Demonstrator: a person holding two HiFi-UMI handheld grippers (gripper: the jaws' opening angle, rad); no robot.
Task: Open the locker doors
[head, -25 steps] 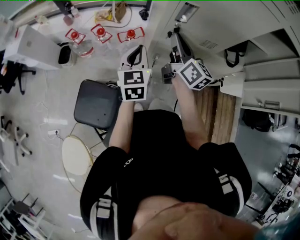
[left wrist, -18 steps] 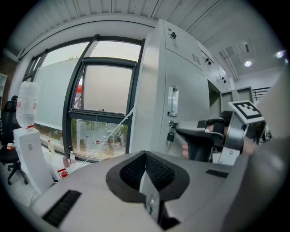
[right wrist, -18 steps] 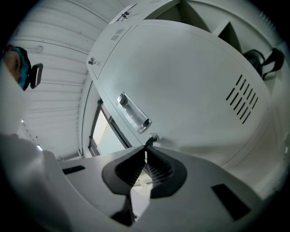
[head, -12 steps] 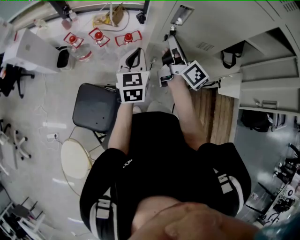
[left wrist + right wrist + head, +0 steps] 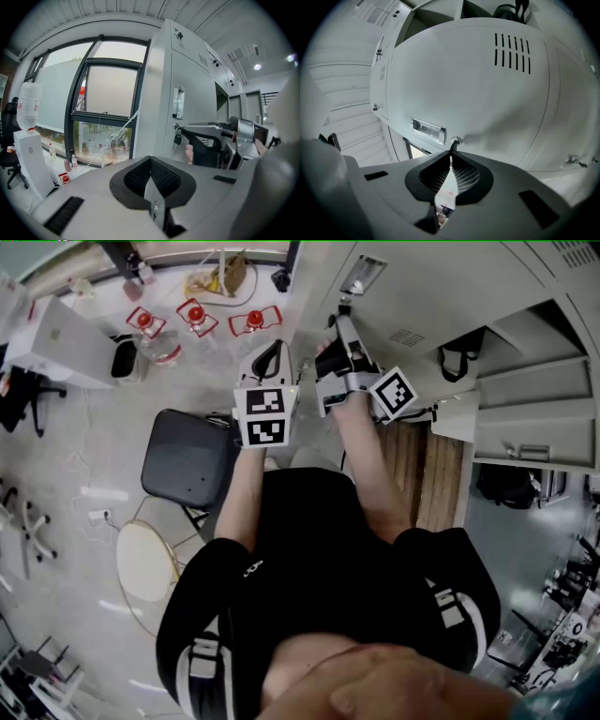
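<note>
- I saw the grey lockers [image 5: 450,287] filling the upper right of the head view, with several compartments on the right standing open.
- The closed locker door [image 5: 487,93] faced my right gripper [image 5: 451,152], close up.
- My left gripper [image 5: 150,159] hung to the left of the right one, jaws pressed together on nothing, apart from the lockers.
- The right gripper was clenched on the key [image 5: 453,145] seated in the door's lock [image 5: 456,139].
- That lock sat just beside the recessed handle [image 5: 427,130].
</note>
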